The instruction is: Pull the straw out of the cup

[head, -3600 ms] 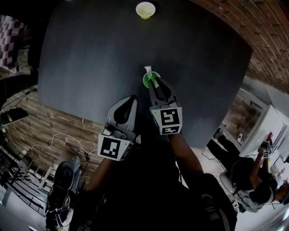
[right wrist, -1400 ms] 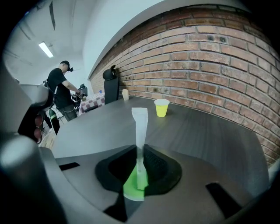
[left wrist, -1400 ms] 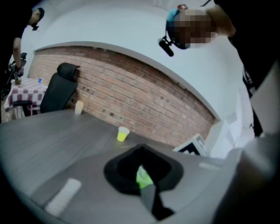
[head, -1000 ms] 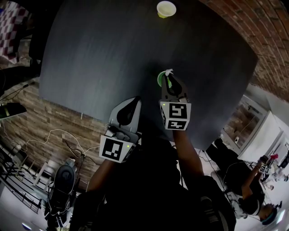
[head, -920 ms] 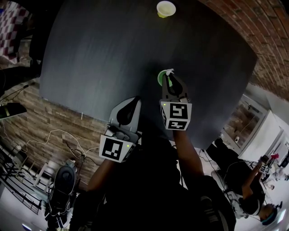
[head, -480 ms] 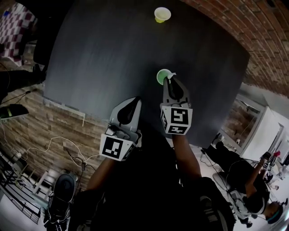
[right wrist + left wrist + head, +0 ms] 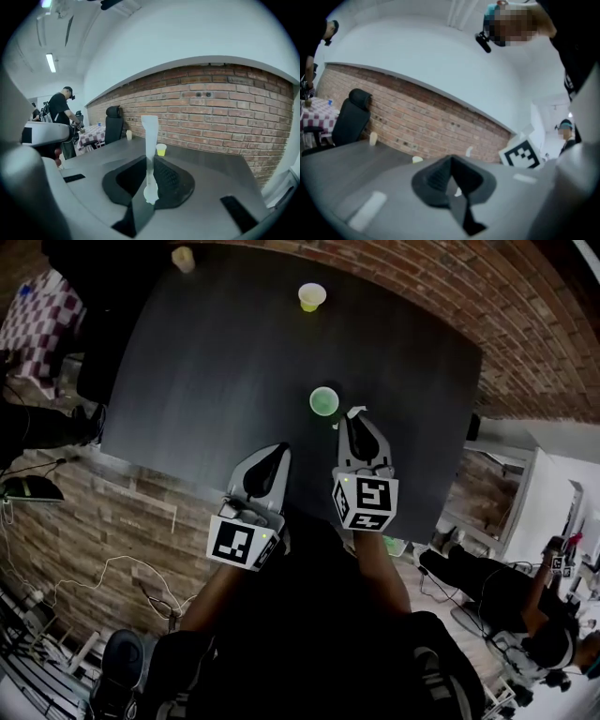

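So the left gripper (image 7: 275, 452) hangs down and to the left of the green cup (image 7: 324, 401), well apart from it. In its own view the jaws are pressed together with nothing between them, so it's just parked over the table (image 7: 187, 381).

The green cup sits upright with no straw in it. The pull looks done to me.

The straw (image 7: 356, 412) is just to the right of the cup and a bit nearer the person, pinched in the right gripper (image 7: 353, 420). The right gripper view shows the jaws clamped on it near one end, with most of the straw (image 7: 150, 136) sticking out past the tips.

What I'd worry about:
- That's a skinny grip on a long, light thing, so a quick swing could make it pivot or slide out.
- The free end is near the cup's rim. Sweep left and it could clip the cup and tip it.
- Squeeze harder and the straw probably flattens.

The yellow cup (image 7: 312, 296), far beyond the green one, isn't in play.
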A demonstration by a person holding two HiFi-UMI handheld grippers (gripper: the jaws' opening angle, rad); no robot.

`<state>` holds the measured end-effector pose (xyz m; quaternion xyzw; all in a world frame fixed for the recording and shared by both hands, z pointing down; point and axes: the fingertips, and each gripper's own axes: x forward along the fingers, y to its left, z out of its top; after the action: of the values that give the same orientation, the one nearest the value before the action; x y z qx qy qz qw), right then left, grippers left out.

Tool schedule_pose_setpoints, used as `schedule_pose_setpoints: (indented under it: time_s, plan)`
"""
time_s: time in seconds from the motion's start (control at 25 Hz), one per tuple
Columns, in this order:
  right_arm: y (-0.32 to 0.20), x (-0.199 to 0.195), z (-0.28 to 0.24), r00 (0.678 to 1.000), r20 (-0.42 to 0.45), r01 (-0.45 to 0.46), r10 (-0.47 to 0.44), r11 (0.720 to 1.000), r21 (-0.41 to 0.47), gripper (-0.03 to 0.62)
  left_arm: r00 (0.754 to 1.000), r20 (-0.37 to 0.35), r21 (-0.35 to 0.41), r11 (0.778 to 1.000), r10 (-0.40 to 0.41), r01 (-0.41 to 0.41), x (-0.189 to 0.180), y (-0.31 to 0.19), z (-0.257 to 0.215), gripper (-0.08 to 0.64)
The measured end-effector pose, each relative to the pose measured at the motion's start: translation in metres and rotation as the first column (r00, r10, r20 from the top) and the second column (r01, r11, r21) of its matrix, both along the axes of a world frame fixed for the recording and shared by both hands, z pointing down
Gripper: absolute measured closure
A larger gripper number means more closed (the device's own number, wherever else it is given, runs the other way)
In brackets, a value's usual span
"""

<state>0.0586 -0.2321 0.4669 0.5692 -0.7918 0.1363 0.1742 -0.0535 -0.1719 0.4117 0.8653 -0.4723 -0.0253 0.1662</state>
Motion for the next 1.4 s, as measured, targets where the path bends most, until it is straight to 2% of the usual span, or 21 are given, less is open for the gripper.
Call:
schedule_pose_setpoints:
  time_s: [0.2, 0.4, 0.6, 1.0, 1.4]
  plan:
    - [0.031, 0.012, -0.034, 0.999, 0.03, -0.03, 0.028, 0.997, 0.071, 0.548, 1.0, 0.007, 0.087, 0.996, 0.018, -0.018, 0.008, 0.023, -0.031, 0.557]
    - [0.073, 0.013, -0.06, 0.998, 0.056, -0.042, 0.036, 0.993, 0.114, 0.548, 1.0, 0.0, 0.124, 0.992, 0.029, -0.029, 0.008, 0.062, -0.051, 0.555]
    - [0.125, 0.006, -0.074, 0.997, 0.068, -0.046, 0.037, 0.989, 0.137, 0.548, 0.998, 0.027, 0.166, 0.984, 0.055, -0.058, 0.006, 0.112, -0.066, 0.557]
    - [0.235, -0.01, -0.085, 0.993, 0.098, -0.083, 0.069, 0.986, 0.144, 0.548, 0.995, 0.033, 0.152, 0.983, 0.097, -0.101, -0.013, 0.195, -0.067, 0.557]
    - [0.29, -0.016, -0.1, 0.993, 0.1, -0.084, 0.068, 0.982, 0.169, 0.548, 0.99, 0.012, 0.135, 0.98, 0.144, -0.144, -0.012, 0.242, -0.067, 0.557]
